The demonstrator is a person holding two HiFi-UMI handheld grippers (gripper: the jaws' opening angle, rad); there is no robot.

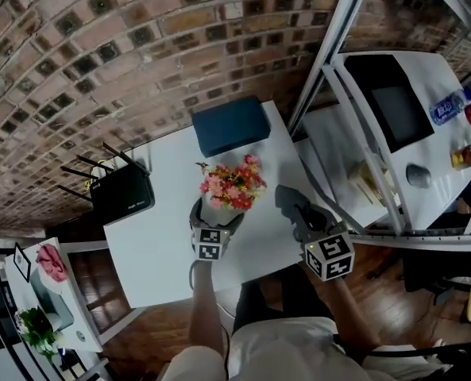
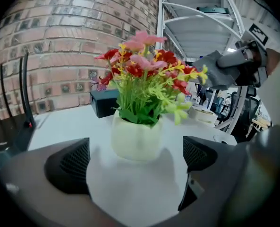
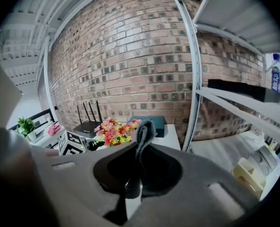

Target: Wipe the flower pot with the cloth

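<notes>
1. Here's the left tool (image 2: 135,161): a matt dark-grey shell with two broad, rounded jaws.
2. Look inside those jaws, where each carries a black mesh pad (image 2: 76,162) with a fine cross-hatched texture.
3. Behind it sits the left marker cube (image 1: 209,244), with white faces and bold black square patterns.
4. Over to the right tool (image 3: 140,167): the same dark-grey moulded body, smooth and curved, with a pale rectangular recess on either side of its upper face.
5. The right marker cube (image 1: 329,257) is also white, printed with black squares and dark along the edges.
6. And the clothing: a light, cream-coloured top (image 1: 287,348) fills the bottom of the head view.
</notes>
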